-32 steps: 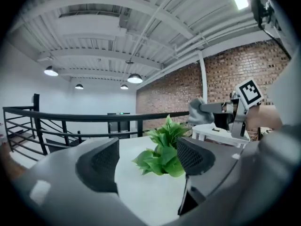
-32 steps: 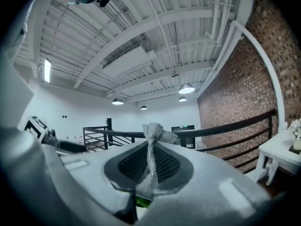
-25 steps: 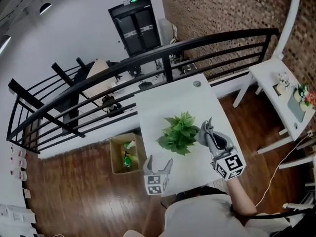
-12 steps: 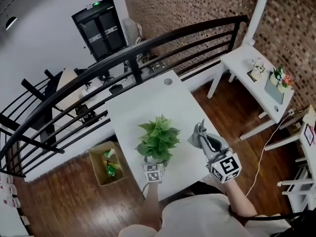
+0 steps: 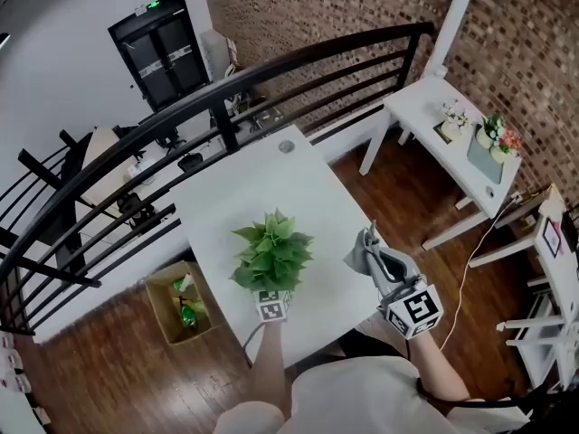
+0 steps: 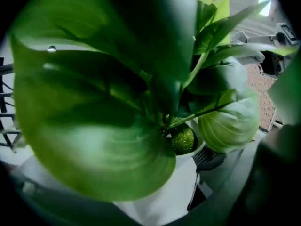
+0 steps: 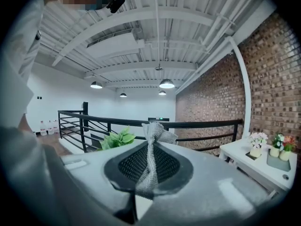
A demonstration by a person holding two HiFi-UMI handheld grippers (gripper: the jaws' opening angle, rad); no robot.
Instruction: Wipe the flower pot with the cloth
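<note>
Preparation for a wipe: the flower pot stands on the near part of the white table, its leafy plant spreading over the left gripper. That gripper reaches in from the near edge with its jaws wide on either side of the pot's white wall. The jaws have just been closing in on it, and the one pad that shows past the leaves sits just beside the rim without plainly pressing. To the right, well apart from the pot, the right gripper is clamped on the grey cloth, a twisted strip of which stands up between its closed jaws and bunches above the tips. The step in hand looks to be steadying the pot so the cloth can be brought across. Done well, that means setting the left jaws squarely on the wall below the rim, firm enough that the pot cannot spin or tip under rubbing, with no stems caught in the pinch. The cloth is held narrowly, so its loose bunch, not the hard jaw ends, should meet the pot. Strokes on the right and far sides, clear of the left jaws, seem safest.
</note>
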